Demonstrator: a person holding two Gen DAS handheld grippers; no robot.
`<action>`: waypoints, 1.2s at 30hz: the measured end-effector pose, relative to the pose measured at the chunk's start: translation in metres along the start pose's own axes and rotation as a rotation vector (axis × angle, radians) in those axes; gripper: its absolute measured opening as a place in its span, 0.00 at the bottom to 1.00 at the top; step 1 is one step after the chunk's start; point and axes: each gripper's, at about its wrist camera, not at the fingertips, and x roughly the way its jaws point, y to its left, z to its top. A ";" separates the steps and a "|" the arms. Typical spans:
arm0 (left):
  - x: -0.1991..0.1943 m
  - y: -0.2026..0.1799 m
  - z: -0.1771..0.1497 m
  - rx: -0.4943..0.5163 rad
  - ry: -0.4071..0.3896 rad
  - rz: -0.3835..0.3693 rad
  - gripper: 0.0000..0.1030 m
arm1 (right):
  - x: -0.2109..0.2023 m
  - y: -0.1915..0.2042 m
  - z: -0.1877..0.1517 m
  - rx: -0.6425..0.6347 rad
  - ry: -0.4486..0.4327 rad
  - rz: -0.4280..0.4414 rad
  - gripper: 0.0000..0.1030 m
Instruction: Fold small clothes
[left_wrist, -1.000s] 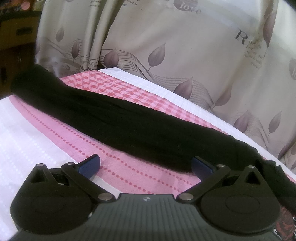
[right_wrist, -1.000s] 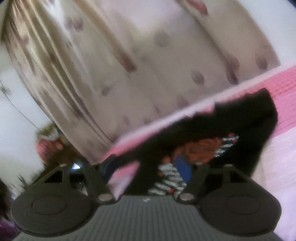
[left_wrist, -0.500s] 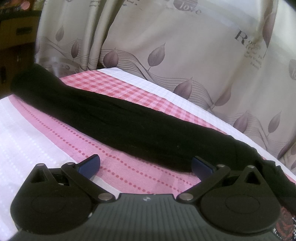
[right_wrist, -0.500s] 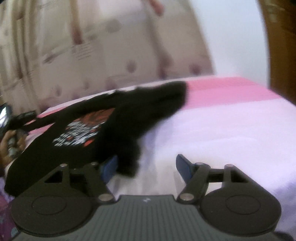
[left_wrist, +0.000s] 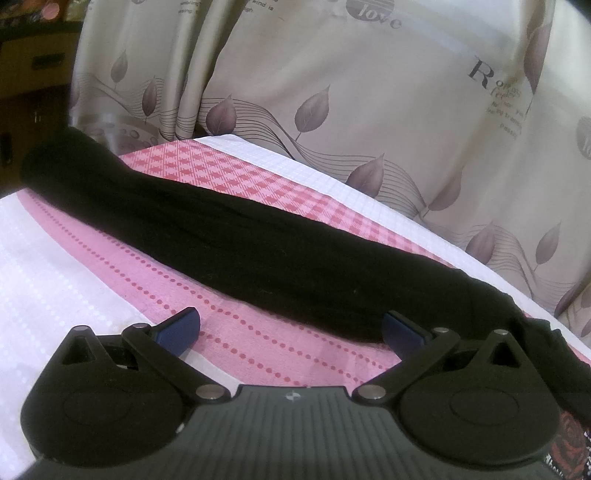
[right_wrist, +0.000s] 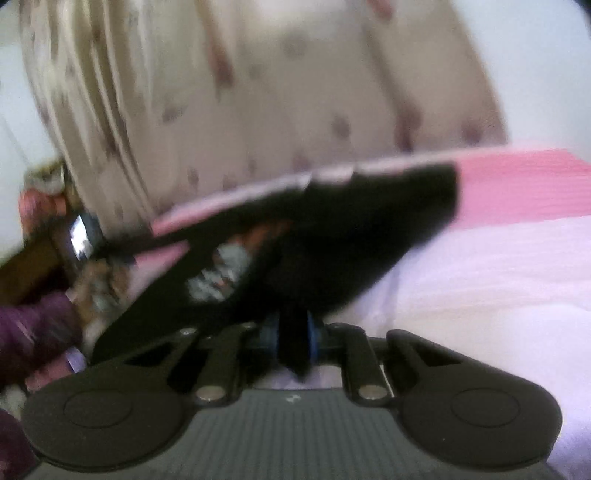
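Your left hand-held gripper (left_wrist: 291, 328) hangs low over the bed (left_wrist: 74, 266), jaws spread wide, nothing between them. Its blue pads (left_wrist: 177, 326) sit apart over the pink dotted stripe of the sheet. Just beyond them the black shirt (left_wrist: 266, 254) lies in a long narrow band, running from far left to near right across the sheet. The right pad is just beside the band's near edge; whether it touches, you cannot tell. At the lower right corner of the left view a bit of red and white print (left_wrist: 570, 435) shows on the cloth. Behind the bed hangs a beige curtain (left_wrist: 369, 110) with leaf pattern and some lettering. Dark wooden furniture (left_wrist: 33, 74) stands at far left.

Your right hand-held gripper (right_wrist: 291, 338) has just been closing and now pinches a fold of the black shirt (right_wrist: 332, 240) between its blue pads, jaws nearly together. From the pinch the cloth rises away toward the far left, lifted off the sheet, with the white and red print (right_wrist: 221, 269) facing up. The right view is blurred. The white part of the sheet (right_wrist: 480, 277) lies to the right, a pink stripe (right_wrist: 517, 192) farther off. At the left edge a purple sleeve (right_wrist: 33, 328) shows, with your other hand-held gripper beside it, too smeared for detail.
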 end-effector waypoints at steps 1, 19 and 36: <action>0.000 0.000 0.000 0.001 0.000 0.000 1.00 | -0.026 0.001 0.000 0.031 -0.031 -0.011 0.12; -0.023 0.010 0.005 -0.052 -0.043 -0.050 1.00 | -0.027 0.005 -0.002 0.022 -0.139 -0.122 0.13; -0.043 0.161 0.084 -0.230 -0.020 0.070 1.00 | 0.029 0.002 0.014 -0.159 -0.027 -0.147 0.42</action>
